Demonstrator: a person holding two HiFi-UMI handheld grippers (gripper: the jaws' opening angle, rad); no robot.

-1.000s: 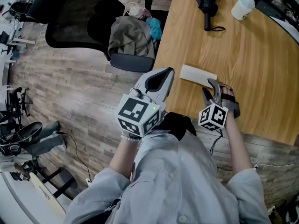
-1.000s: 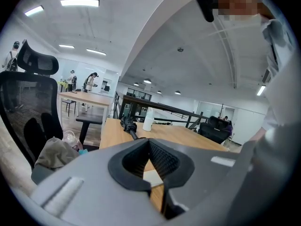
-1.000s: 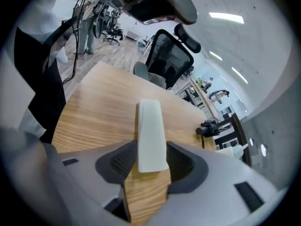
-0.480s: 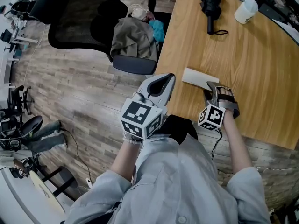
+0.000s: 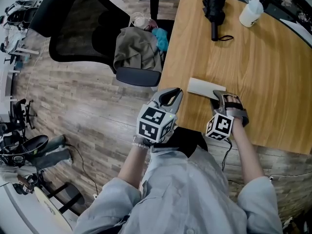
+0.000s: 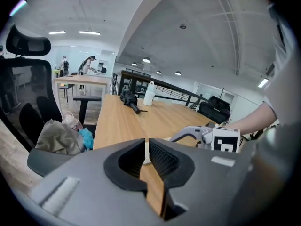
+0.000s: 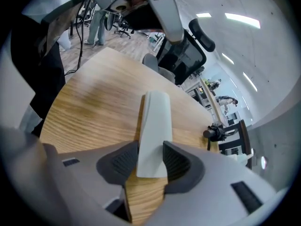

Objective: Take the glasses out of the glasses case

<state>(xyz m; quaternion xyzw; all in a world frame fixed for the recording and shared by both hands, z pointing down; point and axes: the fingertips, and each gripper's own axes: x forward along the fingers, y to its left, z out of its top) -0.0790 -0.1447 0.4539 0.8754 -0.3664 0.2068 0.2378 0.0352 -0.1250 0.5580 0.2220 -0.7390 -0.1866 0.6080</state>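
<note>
A white glasses case (image 5: 204, 87) lies closed on the wooden table (image 5: 258, 57) near its front left corner. My right gripper (image 5: 221, 98) points down over the case's right end. In the right gripper view the case (image 7: 154, 121) runs between the jaws of the right gripper (image 7: 150, 161), which are closing, the pads close beside its two sides. My left gripper (image 5: 170, 95) hangs at the table's left edge, just left of the case, shut with nothing in it. The left gripper view shows the left gripper (image 6: 146, 150) with its jaws together and the right gripper (image 6: 200, 134) beyond.
A folded black umbrella (image 5: 213, 9) and a white bottle (image 5: 250, 9) lie at the table's far end. Left of the table stands a black office chair (image 5: 131, 74) with clothing (image 5: 139, 45) piled on its seat. Wood flooring (image 5: 83, 106) lies below the left hand.
My left gripper has sunk and come closer to the table's left edge, still shut. The right gripper has stayed over the case's right end.
</note>
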